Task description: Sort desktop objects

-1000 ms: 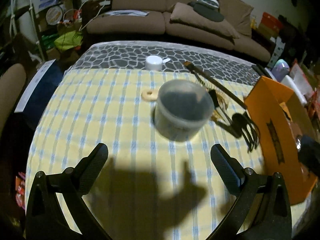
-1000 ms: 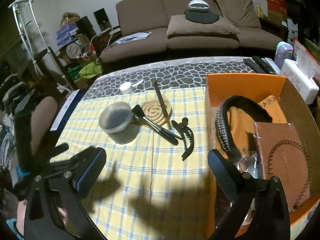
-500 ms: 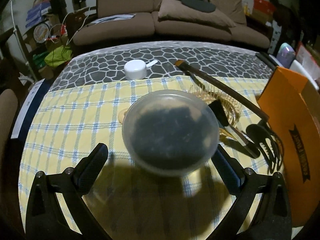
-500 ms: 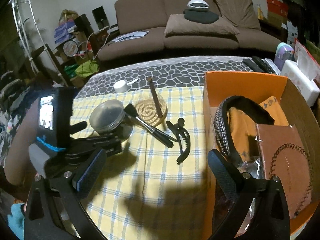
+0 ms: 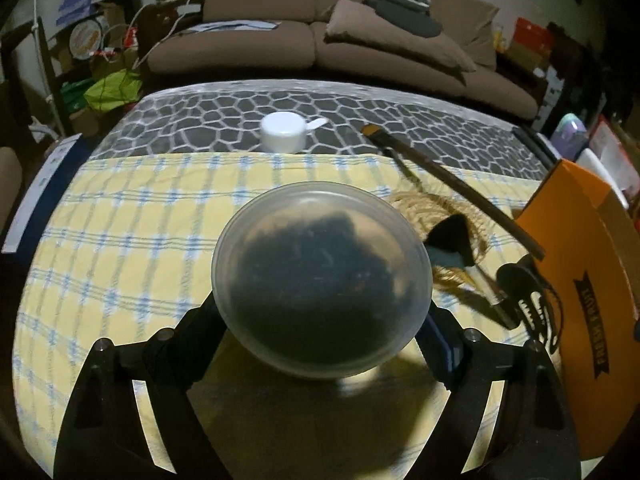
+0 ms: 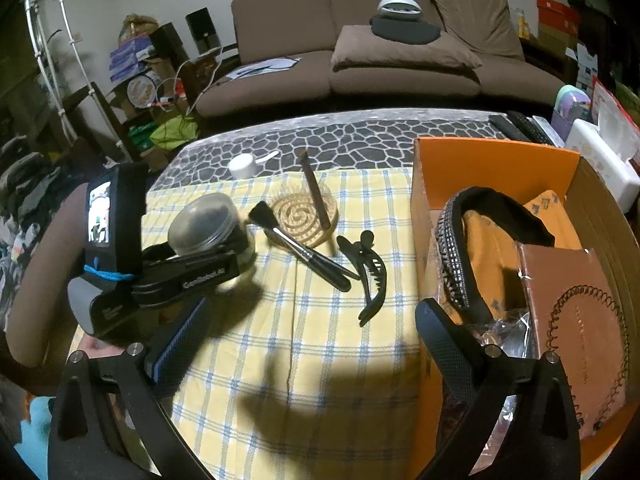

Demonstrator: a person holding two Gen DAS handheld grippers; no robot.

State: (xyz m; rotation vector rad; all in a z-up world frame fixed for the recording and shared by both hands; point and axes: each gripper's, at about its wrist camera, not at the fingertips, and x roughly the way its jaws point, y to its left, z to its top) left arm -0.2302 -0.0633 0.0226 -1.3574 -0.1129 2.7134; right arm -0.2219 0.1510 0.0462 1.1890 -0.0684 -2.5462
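A round clear plastic jar (image 5: 322,292) with dark contents stands on the yellow checked cloth (image 5: 132,240). My left gripper (image 5: 322,312) straddles it; its jaws are closing and both fingers run in under the lid's rim against the jar's sides. The right wrist view shows the same jar (image 6: 204,224) held by the left gripper (image 6: 224,252). A black makeup brush (image 6: 308,252), a black claw clip (image 6: 372,272), a woven coaster (image 6: 304,212) and a brown stick (image 6: 316,192) lie to its right. My right gripper (image 6: 312,312) hangs open over the cloth's near part, with nothing between its fingers.
An orange cardboard box (image 6: 492,160) at the right holds a studded headband (image 6: 456,248) and a brown card. A white scoop (image 6: 246,166) sits on the grey patterned table beyond the cloth. A brown sofa stands behind the table, and clutter lies at the left.
My left gripper came forward and down over the jar, which now fills the space between its fingers, and the jaws have narrowed onto it. The right gripper stayed put.
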